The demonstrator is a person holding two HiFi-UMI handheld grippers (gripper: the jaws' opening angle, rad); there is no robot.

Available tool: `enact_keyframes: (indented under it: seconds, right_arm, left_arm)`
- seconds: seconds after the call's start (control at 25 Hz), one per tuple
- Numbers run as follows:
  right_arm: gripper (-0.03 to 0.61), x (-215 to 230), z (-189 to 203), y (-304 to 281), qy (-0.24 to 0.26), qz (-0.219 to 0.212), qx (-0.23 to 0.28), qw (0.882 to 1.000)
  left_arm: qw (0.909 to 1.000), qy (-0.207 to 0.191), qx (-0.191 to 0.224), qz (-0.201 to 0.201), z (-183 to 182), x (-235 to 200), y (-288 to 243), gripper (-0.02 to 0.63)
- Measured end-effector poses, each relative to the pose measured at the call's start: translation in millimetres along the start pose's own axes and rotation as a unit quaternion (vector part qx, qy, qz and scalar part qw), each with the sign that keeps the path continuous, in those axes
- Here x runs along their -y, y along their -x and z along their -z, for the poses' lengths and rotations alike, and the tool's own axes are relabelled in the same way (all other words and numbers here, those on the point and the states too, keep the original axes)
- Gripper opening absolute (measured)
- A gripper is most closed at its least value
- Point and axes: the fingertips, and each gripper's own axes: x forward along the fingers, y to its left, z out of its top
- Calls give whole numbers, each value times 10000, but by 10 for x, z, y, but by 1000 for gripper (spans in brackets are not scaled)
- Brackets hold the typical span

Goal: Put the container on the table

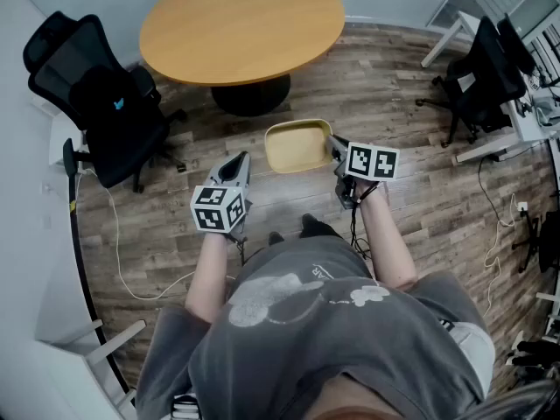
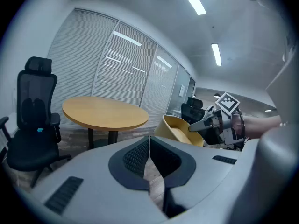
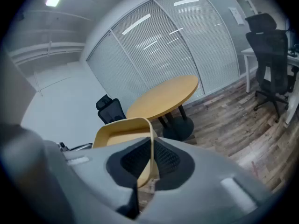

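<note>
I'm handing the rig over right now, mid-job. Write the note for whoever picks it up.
Right tool: shut on the yellow container, gripping its side wall at the rim and carrying it.
Left tool: shut, empty, beside the container and clear of it.
Container: in the air above the wood floor, short of the round table.
Done: container picked up.
Left: carry it forward, set it on the tabletop, release.

Table [image 1: 241, 24] top: I see all of it free.
Way there: open floor [image 1: 359, 103] ahead of my container [image 1: 296, 147].
Left edge: chair [image 1: 105, 103] stands close.
</note>
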Motion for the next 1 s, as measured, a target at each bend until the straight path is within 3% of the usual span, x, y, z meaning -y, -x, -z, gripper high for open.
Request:
enact_keyframes:
  seconds: [0.48,1.0]
  right_arm:
    - [15,-159,120,76,139,74,5,9999]
    - [17,-201,176,67,-128,43,169,9998]
  left_arm:
    - [9999,20,3,124,100,17,207,-3]
    - [9996,256,86,81,214,-155,366,-3]
